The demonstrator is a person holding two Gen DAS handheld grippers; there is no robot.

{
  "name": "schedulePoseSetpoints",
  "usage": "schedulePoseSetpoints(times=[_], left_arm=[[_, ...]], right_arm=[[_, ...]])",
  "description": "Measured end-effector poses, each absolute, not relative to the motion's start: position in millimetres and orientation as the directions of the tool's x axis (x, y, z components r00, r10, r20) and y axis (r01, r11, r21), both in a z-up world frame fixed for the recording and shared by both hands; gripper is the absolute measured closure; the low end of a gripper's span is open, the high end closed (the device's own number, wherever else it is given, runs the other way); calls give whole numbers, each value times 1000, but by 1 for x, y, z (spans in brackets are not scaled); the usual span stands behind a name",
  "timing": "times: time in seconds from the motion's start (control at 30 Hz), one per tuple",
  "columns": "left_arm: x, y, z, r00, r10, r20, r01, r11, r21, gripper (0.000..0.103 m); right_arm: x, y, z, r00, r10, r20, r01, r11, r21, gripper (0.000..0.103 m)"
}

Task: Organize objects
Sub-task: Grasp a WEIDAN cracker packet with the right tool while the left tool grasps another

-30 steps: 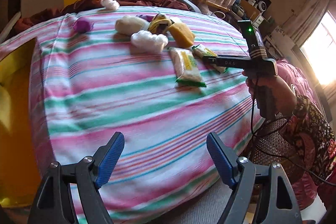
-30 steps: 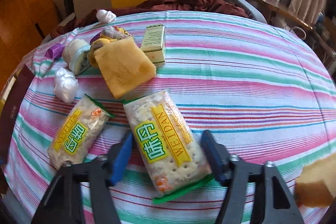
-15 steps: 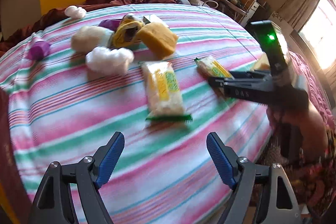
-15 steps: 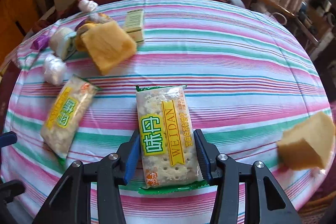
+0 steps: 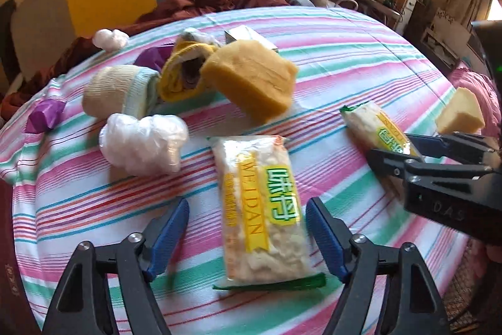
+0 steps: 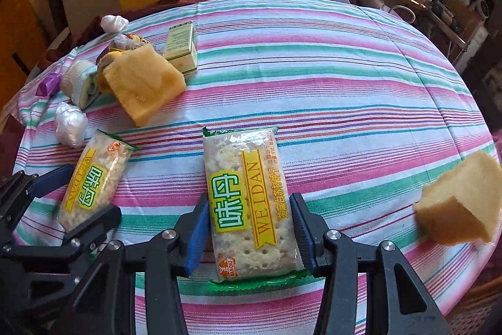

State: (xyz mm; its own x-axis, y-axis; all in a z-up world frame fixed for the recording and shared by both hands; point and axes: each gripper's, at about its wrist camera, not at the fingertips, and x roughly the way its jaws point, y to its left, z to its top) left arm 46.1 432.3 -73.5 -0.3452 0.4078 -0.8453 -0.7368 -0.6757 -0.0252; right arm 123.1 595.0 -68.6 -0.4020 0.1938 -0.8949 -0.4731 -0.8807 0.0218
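Surface: striped tabletop (image 6: 329, 65).
Left gripper (image 5: 248, 237): fingers standing wide but closing around a cracker packet (image 5: 263, 209) lying between them, not touching.
Right gripper (image 6: 249, 236): fingers pressing both sides of a second cracker packet (image 6: 248, 203), at 6 o'clock.
Labels: both packets reading "WEIDAN"; second also "BANOIU".
Containers: small printed box (image 6: 182, 47) at 11 o'clock, closed.

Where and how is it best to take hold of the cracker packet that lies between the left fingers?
Probably across its two long edges, near the middle of the cracker packet, coming down from above. It lies flat, long and narrow, and the closing left gripper already straddles it, not yet touching.
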Motion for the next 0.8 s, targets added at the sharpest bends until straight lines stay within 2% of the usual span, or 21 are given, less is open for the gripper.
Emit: schedulePoseSetpoints(times=[0.17, 0.23, 0.3, 0.37, 0.53, 0.8], left_arm=[[54, 420, -76, -371, 455, -810, -767, -642, -9, 27], [52, 415, -75, -360, 473, -804, -775, -632, -25, 31], [52, 410, -72, -371, 476, -798, -770, -638, -23, 48], [51, 402, -72, -368, 489, -791, -768, -640, -38, 55], [63, 388, -71, -373, 503, -780, -779, -626, -31, 55], [78, 356, -68, -370, 514, -774, -787, -616, -33, 55]], right_arm=[[121, 597, -70, -404, 189, -895, -481, -876, 32, 52], [122, 597, -70, -406, 191, -894, -480, -877, 31, 53], [123, 597, -70, -412, 194, -890, -473, -881, 27, 53], [124, 597, -69, -428, 186, -884, -476, -879, 45, 54], [124, 594, -67, -477, 131, -869, -461, -879, 121, 54], [117, 570, -67, -501, 117, -857, -397, -912, 107, 54]])
